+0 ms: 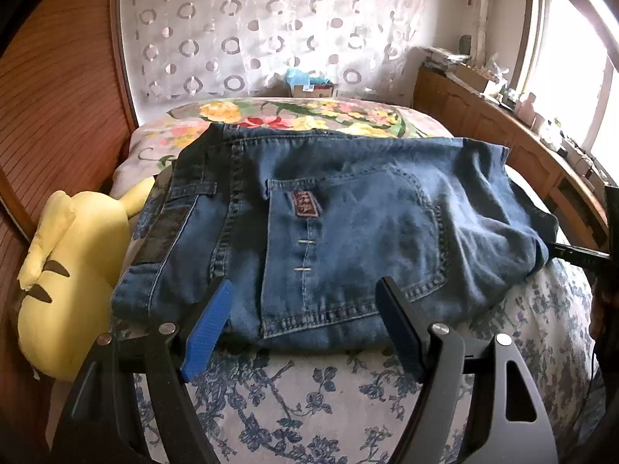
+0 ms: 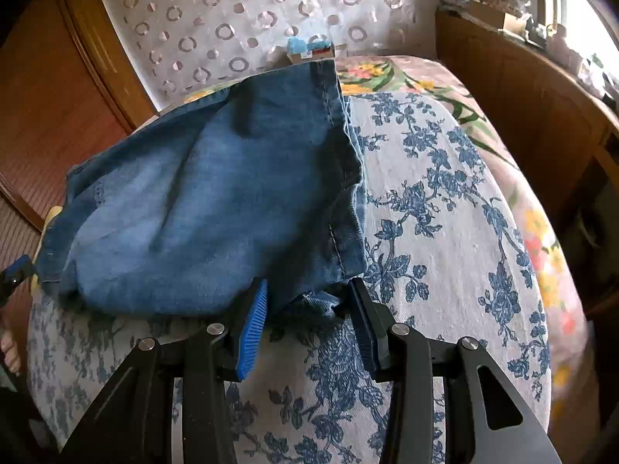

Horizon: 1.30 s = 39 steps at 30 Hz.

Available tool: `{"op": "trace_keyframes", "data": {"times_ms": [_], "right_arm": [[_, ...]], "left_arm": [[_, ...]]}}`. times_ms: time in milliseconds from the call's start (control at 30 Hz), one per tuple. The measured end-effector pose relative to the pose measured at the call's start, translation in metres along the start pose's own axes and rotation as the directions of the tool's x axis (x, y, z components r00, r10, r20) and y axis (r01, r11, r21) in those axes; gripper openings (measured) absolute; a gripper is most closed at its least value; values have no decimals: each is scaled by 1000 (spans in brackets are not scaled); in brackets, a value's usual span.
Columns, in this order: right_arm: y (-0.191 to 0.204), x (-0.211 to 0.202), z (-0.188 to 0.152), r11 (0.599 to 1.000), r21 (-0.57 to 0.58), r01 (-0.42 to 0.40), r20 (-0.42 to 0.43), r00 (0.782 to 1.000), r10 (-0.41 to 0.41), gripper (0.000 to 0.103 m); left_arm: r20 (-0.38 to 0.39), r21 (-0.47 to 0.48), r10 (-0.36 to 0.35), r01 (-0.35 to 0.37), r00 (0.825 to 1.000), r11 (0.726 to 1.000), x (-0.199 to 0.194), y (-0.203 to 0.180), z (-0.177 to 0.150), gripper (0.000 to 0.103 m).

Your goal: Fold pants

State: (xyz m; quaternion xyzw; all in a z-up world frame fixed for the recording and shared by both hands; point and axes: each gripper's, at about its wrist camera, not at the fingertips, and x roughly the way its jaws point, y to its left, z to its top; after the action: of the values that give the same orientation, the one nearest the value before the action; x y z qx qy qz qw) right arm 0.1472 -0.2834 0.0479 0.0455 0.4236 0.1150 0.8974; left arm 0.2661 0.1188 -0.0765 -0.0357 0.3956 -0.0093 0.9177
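Blue jeans (image 1: 329, 212) lie folded in a thick stack on the bed, back pocket with a brown label facing up. My left gripper (image 1: 305, 301) is open, its blue pads (image 1: 209, 328) just over the near edge of the stack and holding nothing. In the right wrist view the jeans (image 2: 201, 201) show their plain folded side with a stitched hem on the right. My right gripper (image 2: 309, 301) is partly open, and a bunched corner of denim (image 2: 309, 303) sits between its pads. The right gripper also shows in the left wrist view (image 1: 580, 255), at the right end of the jeans.
The bed has a blue floral sheet (image 1: 309, 406) and a colourful flowered blanket (image 1: 271, 112) farther back. A yellow plush toy (image 1: 69, 270) lies left of the jeans. A wooden wardrobe (image 1: 58, 116) stands left, a cluttered wooden sideboard (image 1: 503, 123) right under the window.
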Motion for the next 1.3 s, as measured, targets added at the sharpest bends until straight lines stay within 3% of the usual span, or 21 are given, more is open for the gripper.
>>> {"op": "trace_keyframes", "data": {"times_ms": [367, 533, 733, 1000, 1133, 1200, 1300], "right_arm": [[17, 4, -14, 990, -105, 94, 76, 993, -87, 40], [18, 4, -19, 989, -110, 103, 94, 991, -92, 40], [17, 3, -20, 989, -111, 99, 93, 992, -89, 40], [17, 3, -19, 989, -110, 99, 93, 992, -89, 40], [17, 3, -20, 989, -109, 97, 92, 992, -87, 40], [17, 5, -17, 990, -108, 89, 91, 993, -79, 36], [18, 3, -18, 991, -114, 68, 91, 994, -58, 27]], "left_arm": [[30, -67, 99, -97, 995, 993, -18, 46, 0, 77], [13, -113, 149, -147, 989, 983, -17, 79, 0, 69], [-20, -164, 165, -166, 986, 972, 5, 104, -5, 65], [-95, -173, 153, -167, 984, 971, 33, 111, -12, 65], [-96, -193, 130, -147, 987, 970, 36, 114, -15, 65], [-82, -192, 104, -118, 991, 974, 35, 114, -16, 49], [-68, -174, 113, -123, 991, 977, 31, 110, -15, 36]]}}
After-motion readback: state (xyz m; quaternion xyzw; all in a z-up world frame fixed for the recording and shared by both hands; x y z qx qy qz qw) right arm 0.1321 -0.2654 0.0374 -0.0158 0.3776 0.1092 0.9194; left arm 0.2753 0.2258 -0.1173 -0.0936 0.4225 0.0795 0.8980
